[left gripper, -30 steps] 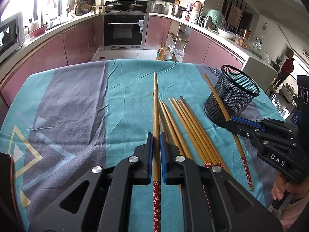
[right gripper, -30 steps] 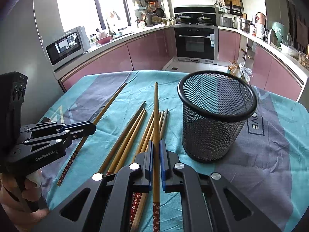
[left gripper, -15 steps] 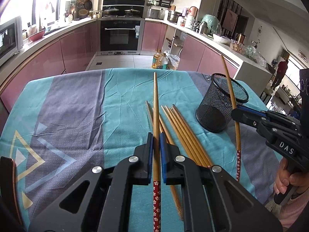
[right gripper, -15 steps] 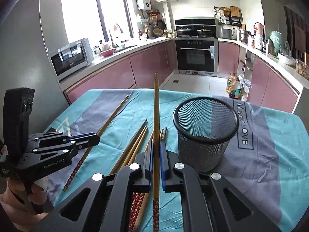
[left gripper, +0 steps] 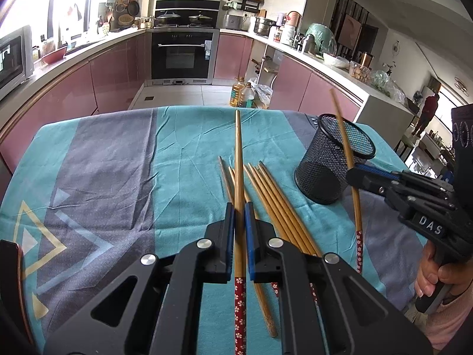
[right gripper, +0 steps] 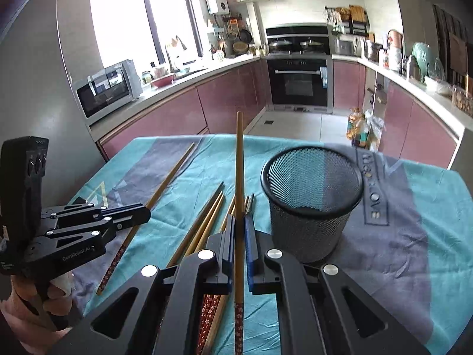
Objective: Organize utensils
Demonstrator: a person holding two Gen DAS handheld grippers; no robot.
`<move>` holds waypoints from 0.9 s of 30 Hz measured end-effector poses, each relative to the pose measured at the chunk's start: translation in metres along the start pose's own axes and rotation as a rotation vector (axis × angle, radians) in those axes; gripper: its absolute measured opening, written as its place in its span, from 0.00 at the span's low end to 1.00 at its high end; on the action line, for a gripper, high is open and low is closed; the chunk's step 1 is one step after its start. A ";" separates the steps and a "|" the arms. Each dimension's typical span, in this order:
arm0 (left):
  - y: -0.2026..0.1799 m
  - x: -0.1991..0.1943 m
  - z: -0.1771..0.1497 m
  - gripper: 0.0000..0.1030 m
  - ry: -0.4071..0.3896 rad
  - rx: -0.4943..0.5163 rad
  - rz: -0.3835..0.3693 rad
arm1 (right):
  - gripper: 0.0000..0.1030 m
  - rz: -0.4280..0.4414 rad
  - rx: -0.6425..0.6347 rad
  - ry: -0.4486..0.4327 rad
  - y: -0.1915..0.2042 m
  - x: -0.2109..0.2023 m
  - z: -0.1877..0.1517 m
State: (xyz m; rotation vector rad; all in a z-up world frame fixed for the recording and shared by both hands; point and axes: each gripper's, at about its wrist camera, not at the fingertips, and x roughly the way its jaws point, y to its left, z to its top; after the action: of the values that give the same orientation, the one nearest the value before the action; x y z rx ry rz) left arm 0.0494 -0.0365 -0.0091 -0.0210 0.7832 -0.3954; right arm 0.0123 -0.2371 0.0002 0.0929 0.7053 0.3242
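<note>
L wrist view: my left gripper (left gripper: 239, 207) had its jaws clamped on one chopstick (left gripper: 239, 159), plain wood end pointing fwd, red flowered end running back under the cam. Beneath it the loose chopsticks (left gripper: 275, 204) lay bunched on the desk (left gripper: 118, 162), which wore a teal and grey cloth. The mesh cup (left gripper: 331, 165) stood upright to the right of the bunch, near but apart. My right gripper (left gripper: 354, 173) came in from the right just beside the cup, jaws shut on a second chopstick (left gripper: 343, 130) tilted steeply, tip up against the cup's rim in this view; touching or not, couldn't tell.

R wrist view: right gripper (right gripper: 240, 222) pinched its chopstick (right gripper: 239, 159) w/ the tip raised off the desk (right gripper: 414, 236). Mesh cup (right gripper: 313, 207) sat just right of the jaws, upright. Loose chopsticks (right gripper: 204, 227) lay left of centre. Left gripper (right gripper: 145, 214) was at far left, closed on its chopstick (right gripper: 168, 177).
</note>
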 end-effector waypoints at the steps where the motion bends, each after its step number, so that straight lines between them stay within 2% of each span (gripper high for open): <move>1: 0.000 0.001 -0.001 0.08 0.004 -0.001 0.002 | 0.06 -0.002 0.002 0.010 0.000 0.004 -0.001; 13: 0.006 0.021 -0.008 0.08 0.045 -0.016 0.026 | 0.06 -0.029 0.014 0.085 -0.002 0.035 -0.015; 16: 0.006 0.026 -0.011 0.09 0.047 -0.011 0.064 | 0.06 -0.035 0.024 0.110 -0.005 0.044 -0.019; 21: 0.007 0.028 -0.014 0.28 0.046 -0.006 0.101 | 0.08 -0.035 0.031 0.120 -0.007 0.046 -0.025; 23: 0.008 0.027 -0.014 0.52 0.042 -0.007 0.115 | 0.15 -0.029 0.036 0.112 -0.007 0.044 -0.025; 27: 0.007 0.025 -0.014 0.58 0.023 -0.001 0.132 | 0.21 -0.026 0.032 0.100 -0.007 0.039 -0.026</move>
State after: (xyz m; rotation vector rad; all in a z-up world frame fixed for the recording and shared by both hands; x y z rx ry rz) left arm 0.0579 -0.0371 -0.0368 0.0339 0.8026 -0.2706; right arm 0.0251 -0.2318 -0.0452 0.0981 0.8100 0.2944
